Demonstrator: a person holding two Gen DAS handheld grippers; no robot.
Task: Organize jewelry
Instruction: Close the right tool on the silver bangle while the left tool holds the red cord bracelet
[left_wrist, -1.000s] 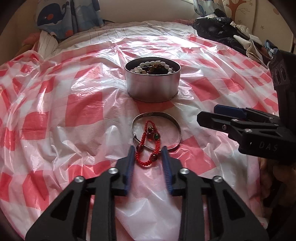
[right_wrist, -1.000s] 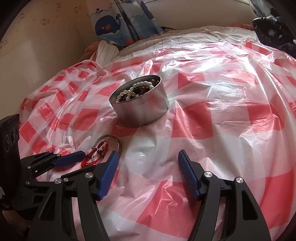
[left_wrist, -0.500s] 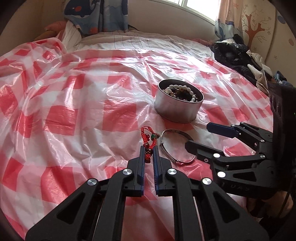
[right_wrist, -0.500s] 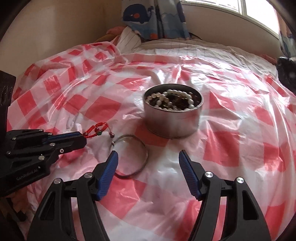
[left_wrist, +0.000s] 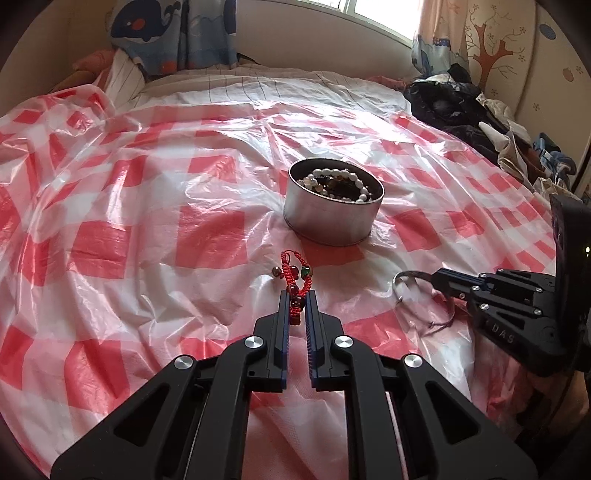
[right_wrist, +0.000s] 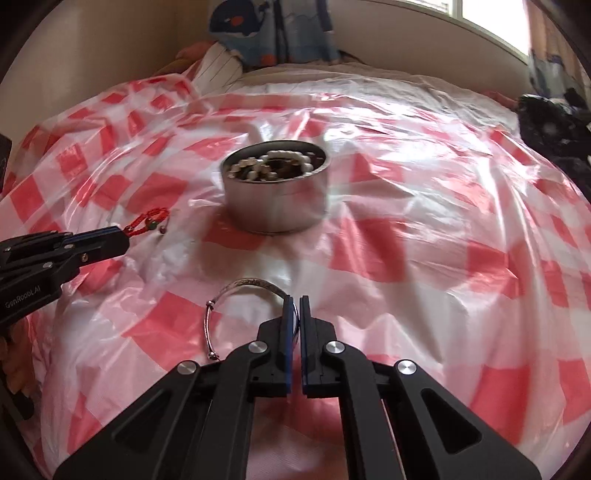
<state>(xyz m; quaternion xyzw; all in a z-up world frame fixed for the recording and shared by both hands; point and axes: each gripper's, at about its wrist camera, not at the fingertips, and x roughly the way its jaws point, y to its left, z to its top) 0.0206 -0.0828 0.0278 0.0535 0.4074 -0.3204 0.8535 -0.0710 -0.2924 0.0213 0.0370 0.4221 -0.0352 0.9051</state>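
A round metal tin (left_wrist: 333, 201) holding several bead bracelets stands on the red-checked plastic sheet (left_wrist: 155, 229); it also shows in the right wrist view (right_wrist: 275, 192). My left gripper (left_wrist: 297, 301) is shut on a red cord bracelet (left_wrist: 295, 277) with red and green beads, held above the sheet in front of the tin. The bracelet shows at the left of the right wrist view (right_wrist: 147, 223). My right gripper (right_wrist: 294, 304) is shut on a silver bangle (right_wrist: 229, 306), lifted off the sheet. The bangle (left_wrist: 404, 282) also shows at the right of the left wrist view.
The sheet covers a bed with wrinkles and folds. A pile of dark clothes (left_wrist: 465, 110) lies at the far right. A whale-print curtain (left_wrist: 173, 33) and a striped pillow (left_wrist: 127, 77) are at the far left by the wall.
My right gripper has shut on the silver bangle and lifted it. My left gripper has raised the red bracelet and moved it left, away from the bangle.
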